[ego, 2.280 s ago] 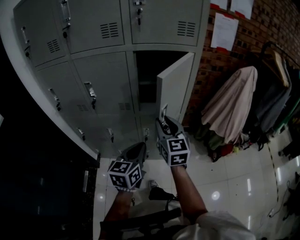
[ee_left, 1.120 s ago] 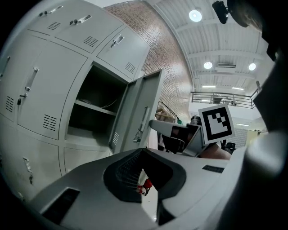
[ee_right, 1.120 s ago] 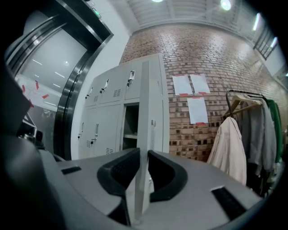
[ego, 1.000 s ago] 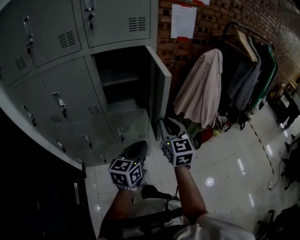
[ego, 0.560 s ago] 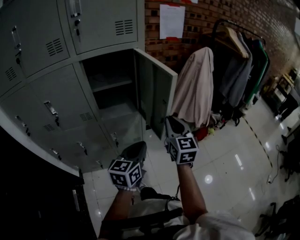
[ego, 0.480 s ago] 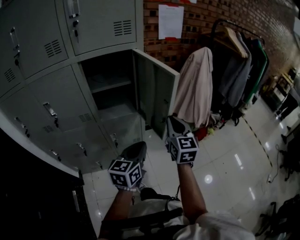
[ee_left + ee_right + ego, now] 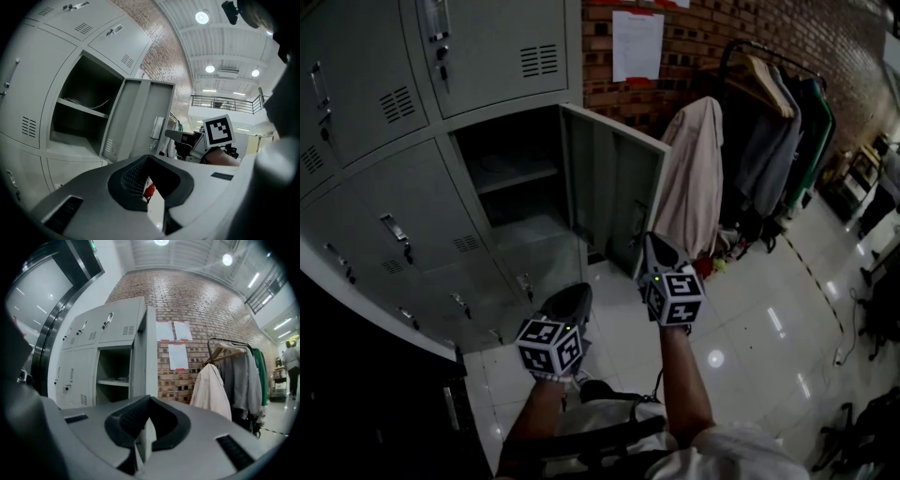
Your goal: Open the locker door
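Observation:
The grey locker door (image 7: 614, 187) stands swung out to the right, baring a dark compartment (image 7: 511, 178) with one shelf. My right gripper (image 7: 652, 242) hovers just below the door's latch edge; its jaws are closing, tips together, with nothing between them. The right gripper view shows the door edge-on (image 7: 146, 352) beyond the right gripper (image 7: 150, 397). My left gripper (image 7: 572, 292) hangs lower and to the left, shut and empty, apart from the lockers. Past the left gripper (image 7: 147, 157), the left gripper view shows the door (image 7: 140, 117) and the right gripper's marker cube (image 7: 218, 131).
Shut lockers (image 7: 384, 225) fill the wall left of the open one. Papers (image 7: 636, 42) hang on the brick wall. A beige garment (image 7: 694, 169) and a rack of coats (image 7: 778, 122) stand right of the door. Glossy floor tiles (image 7: 750, 319) lie below.
The door has swung further out to the right. My right gripper has moved right along with its edge. The left gripper has hardly moved.

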Available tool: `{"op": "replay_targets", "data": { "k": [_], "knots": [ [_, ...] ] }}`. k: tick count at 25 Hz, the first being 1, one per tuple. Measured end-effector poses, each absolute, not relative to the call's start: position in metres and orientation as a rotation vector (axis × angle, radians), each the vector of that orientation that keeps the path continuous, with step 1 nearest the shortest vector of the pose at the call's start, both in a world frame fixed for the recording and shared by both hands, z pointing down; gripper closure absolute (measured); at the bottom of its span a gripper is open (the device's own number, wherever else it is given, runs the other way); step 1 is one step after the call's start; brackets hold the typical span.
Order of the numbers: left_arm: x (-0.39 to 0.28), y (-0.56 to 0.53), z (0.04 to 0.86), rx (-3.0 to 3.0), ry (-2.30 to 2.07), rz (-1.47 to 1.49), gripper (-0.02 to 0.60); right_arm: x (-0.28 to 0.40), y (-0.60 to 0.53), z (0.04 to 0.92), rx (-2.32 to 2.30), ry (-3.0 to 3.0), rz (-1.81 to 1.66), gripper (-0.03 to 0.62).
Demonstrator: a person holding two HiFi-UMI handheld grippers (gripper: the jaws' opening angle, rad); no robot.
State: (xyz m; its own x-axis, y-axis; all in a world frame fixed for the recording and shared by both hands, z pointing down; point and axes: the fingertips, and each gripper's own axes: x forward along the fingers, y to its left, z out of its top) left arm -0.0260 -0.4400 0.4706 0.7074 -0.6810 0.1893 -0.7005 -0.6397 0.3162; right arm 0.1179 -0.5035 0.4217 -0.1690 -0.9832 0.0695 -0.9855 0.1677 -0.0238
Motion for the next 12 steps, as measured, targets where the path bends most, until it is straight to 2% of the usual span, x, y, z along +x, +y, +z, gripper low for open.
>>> {"op": "replay_targets", "data": {
  "k": [12],
  "knots": [
    [-0.037, -0.432, 0.472, 2.537, -1.098, 0.077, 0.583, 0.106, -0.497, 0.421, 1.99, -2.363, 0.075, 0.586]
  ]
}}
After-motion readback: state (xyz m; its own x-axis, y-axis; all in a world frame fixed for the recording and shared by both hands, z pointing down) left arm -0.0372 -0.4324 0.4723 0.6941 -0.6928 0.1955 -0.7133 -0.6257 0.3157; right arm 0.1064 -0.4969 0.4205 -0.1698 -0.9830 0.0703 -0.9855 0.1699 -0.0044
